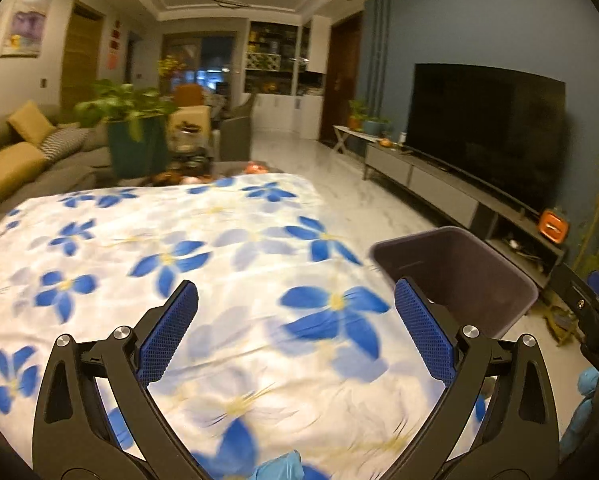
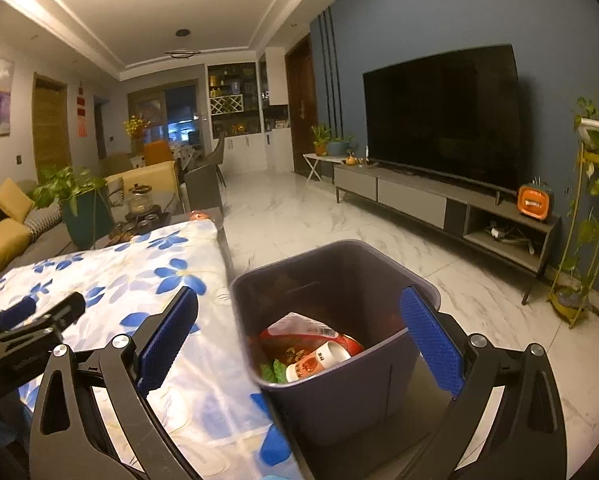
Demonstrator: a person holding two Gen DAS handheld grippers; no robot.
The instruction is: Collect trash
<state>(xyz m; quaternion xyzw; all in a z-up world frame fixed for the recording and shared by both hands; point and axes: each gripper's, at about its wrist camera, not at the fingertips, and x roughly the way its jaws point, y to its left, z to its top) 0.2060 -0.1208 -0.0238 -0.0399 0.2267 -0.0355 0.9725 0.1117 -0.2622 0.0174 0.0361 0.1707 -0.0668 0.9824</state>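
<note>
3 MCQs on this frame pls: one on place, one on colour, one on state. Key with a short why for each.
1. Where does the bin stand?
A. on the floral cloth
B. on the floor beside the table's edge
C. on the TV cabinet

2. What colour are the flowers on the tablecloth?
A. red
B. green
C. blue

3. How is the right gripper?
A. open, holding nothing
B. shut on a cup
C. shut on a bag

Key:
1 B, the bin's base sits lower than the cloth, against the table's edge.
2 C, blue petals on white cloth in both views.
3 A, its fingers stand wide apart over the bin; the trash lies inside it.
</note>
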